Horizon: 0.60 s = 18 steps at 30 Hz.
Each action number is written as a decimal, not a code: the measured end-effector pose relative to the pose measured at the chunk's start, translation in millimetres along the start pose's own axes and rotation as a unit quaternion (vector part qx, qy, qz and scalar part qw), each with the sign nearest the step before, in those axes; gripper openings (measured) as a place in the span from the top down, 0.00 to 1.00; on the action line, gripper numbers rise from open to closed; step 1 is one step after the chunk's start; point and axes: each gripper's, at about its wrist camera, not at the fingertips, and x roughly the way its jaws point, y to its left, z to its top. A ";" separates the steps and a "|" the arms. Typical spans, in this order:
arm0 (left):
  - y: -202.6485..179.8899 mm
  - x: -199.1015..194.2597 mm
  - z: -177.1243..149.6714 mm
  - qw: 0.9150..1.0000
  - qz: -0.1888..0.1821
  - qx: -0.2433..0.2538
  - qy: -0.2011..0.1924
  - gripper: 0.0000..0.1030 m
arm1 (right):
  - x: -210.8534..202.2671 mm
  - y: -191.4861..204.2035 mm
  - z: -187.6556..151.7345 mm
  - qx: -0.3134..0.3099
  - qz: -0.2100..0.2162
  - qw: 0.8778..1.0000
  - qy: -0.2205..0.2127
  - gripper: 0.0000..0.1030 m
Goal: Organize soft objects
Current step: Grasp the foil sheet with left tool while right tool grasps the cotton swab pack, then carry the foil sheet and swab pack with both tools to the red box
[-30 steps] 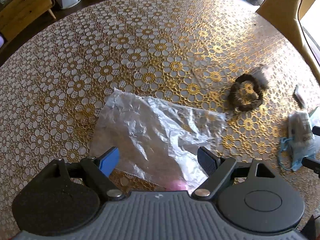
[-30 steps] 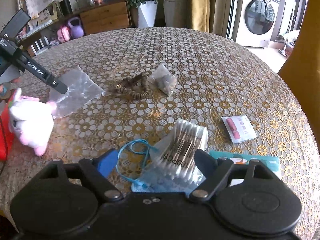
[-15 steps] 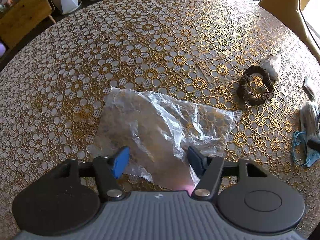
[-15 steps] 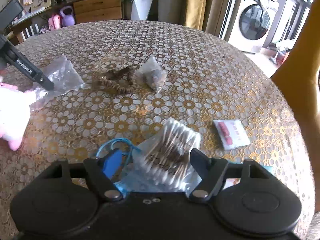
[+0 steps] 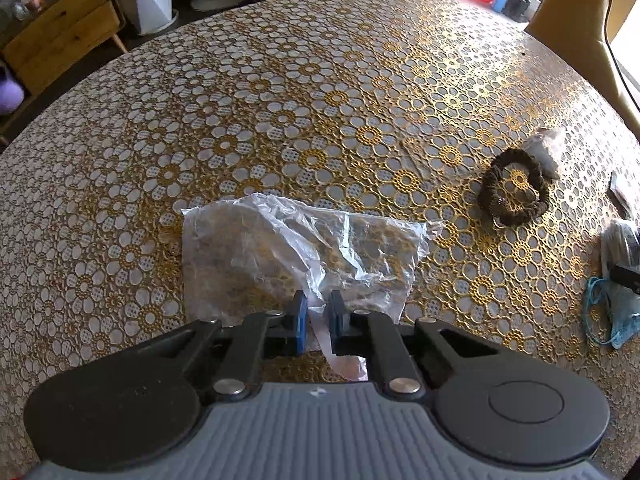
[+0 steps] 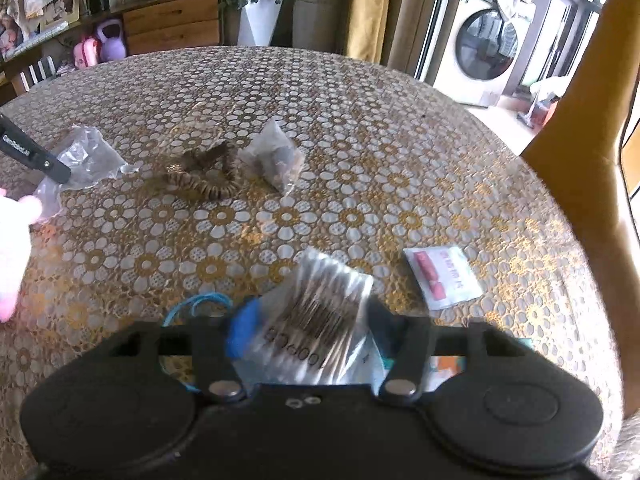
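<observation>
Left wrist view: left gripper (image 5: 318, 312) jaws, wide open a moment ago, now pinch near edge of clear bag (image 5: 296, 256) lying on table (image 5: 280, 92). Bag ready to lift. Right gripper (image 6: 308, 332) jaws closing around cotton swab pack (image 6: 320, 316), not yet squeezing.

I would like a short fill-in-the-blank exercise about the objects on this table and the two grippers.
1. The left gripper pinches the edge of a clear ____ bag.
2. The hair tie lies ____ the left gripper's jaws.
3. The right gripper is closing around a packet of cotton ____.
4. The table is covered with a cloth of ____ pattern.

Missing words: plastic; outside; swabs; flower
</observation>
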 end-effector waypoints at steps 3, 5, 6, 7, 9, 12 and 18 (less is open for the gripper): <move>3.2 -3.5 -0.9 1.000 -0.001 -0.011 -0.009 0.91 | -0.8 -0.3 -1.5 -0.001 -0.004 1.000 -0.009 0.63; 6.9 -7.8 -0.2 1.000 -0.001 -0.021 -0.016 0.91 | -3.5 -1.4 -2.3 0.004 -0.004 1.000 -0.014 0.65; 8.0 -10.4 0.0 1.000 -0.002 -0.025 -0.019 0.91 | -5.4 -2.9 -2.4 0.010 -0.003 1.000 -0.018 0.65; 9.8 -13.8 0.0 0.999 -0.003 -0.030 -0.022 0.91 | -8.3 -4.2 -2.4 0.015 -0.006 1.000 -0.024 0.65; 12.6 -22.8 -1.0 0.999 -0.004 -0.037 -0.030 0.91 | -16.3 -6.1 -2.5 0.019 -0.010 0.999 -0.037 0.66; 15.7 -35.7 -3.8 0.998 0.000 -0.049 -0.040 0.92 | -29.8 -8.9 -2.1 0.023 -0.009 0.998 -0.058 0.67; 23.3 -74.9 -10.8 0.995 0.000 -0.078 -0.068 0.93 | -63.8 -7.4 -0.2 0.035 0.012 0.995 -0.090 0.67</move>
